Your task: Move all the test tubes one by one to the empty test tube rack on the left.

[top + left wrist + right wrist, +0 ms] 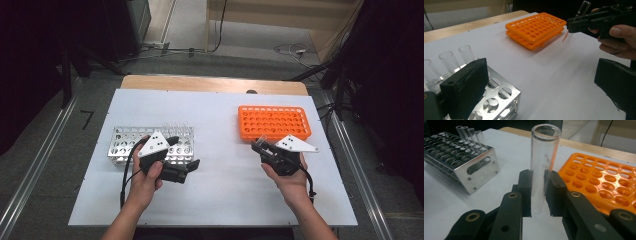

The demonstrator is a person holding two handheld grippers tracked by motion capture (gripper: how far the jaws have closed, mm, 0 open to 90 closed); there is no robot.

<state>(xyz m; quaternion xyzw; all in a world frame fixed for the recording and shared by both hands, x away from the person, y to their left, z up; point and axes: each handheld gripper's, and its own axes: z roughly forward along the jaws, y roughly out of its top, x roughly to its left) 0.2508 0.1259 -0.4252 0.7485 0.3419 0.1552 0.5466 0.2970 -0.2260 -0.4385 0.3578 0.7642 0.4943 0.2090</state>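
One glass tube (544, 167), clamped upright between the jaws of the right claw (539, 192), held above the white desk (225, 175) just beside the orange rack (274, 121). Left claw (544, 82): jaws wide apart, empty, over the corner of the metal rack (499, 97), which carries further tubes (470, 133).

Your high view looks forward and down over the whole table (215, 195). Your left gripper view sits low and close, facing the orange rack (535, 28) at 12 o'clock; your right gripper view shares it at 3 o'clock (604, 187).
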